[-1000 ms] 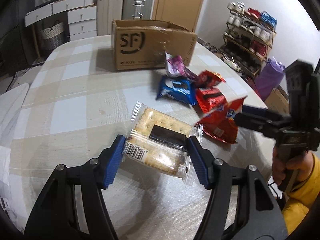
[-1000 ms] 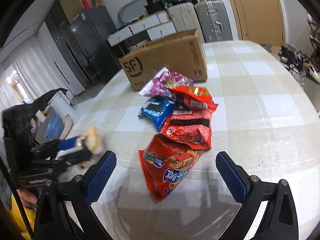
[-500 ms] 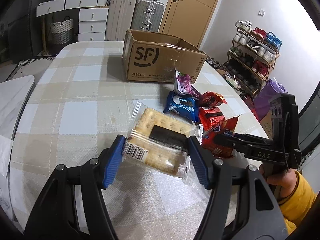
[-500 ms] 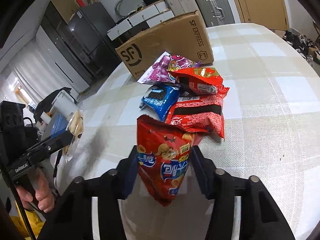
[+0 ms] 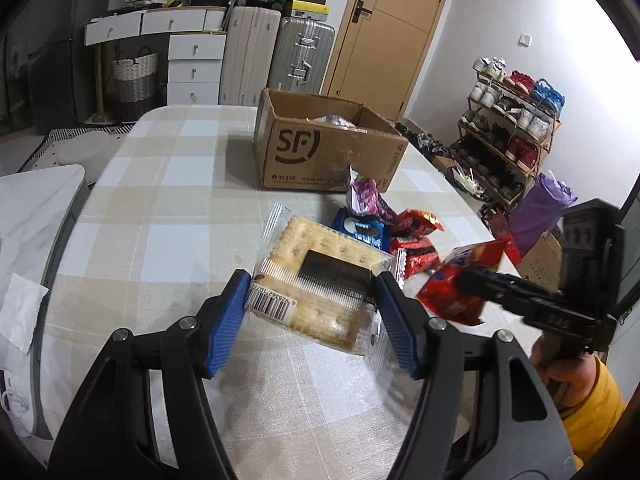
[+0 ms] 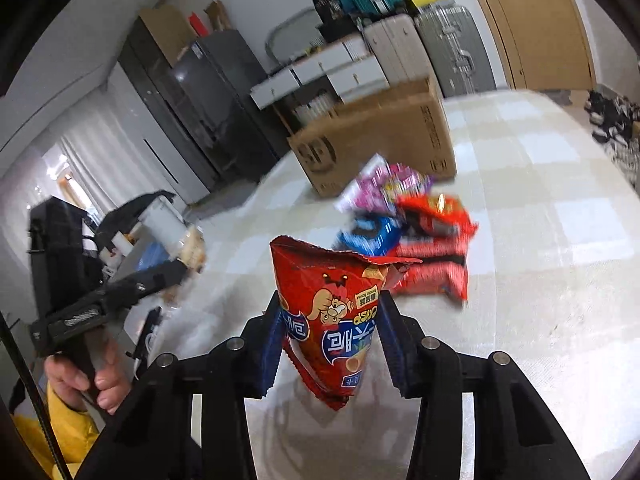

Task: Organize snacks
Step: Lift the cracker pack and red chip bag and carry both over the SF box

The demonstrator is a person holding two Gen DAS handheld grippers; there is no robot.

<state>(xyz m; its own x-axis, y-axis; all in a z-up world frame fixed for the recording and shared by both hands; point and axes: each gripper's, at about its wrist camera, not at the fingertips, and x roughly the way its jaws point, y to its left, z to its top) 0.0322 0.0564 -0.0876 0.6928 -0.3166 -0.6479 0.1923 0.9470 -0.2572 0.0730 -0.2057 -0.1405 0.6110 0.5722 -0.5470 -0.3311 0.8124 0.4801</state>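
Tongs (image 5: 312, 316) grip cracker pack (image 5: 320, 280); other tongs (image 6: 328, 340) clamp red bag (image 6: 332, 312).

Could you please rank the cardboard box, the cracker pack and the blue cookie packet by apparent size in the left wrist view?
1. cardboard box
2. cracker pack, enlarged by nearness to the camera
3. blue cookie packet

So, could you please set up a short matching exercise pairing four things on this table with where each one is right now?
Things:
1. cracker pack
2. red chip bag
3. cardboard box
4. blue cookie pack

Places:
A. lying on the table in the snack pile
B. clamped in the right tool
C. standing open at the far side of the table
D. clamped in the left tool

Pairs: 1-D, 2-B, 3-C, 4-A
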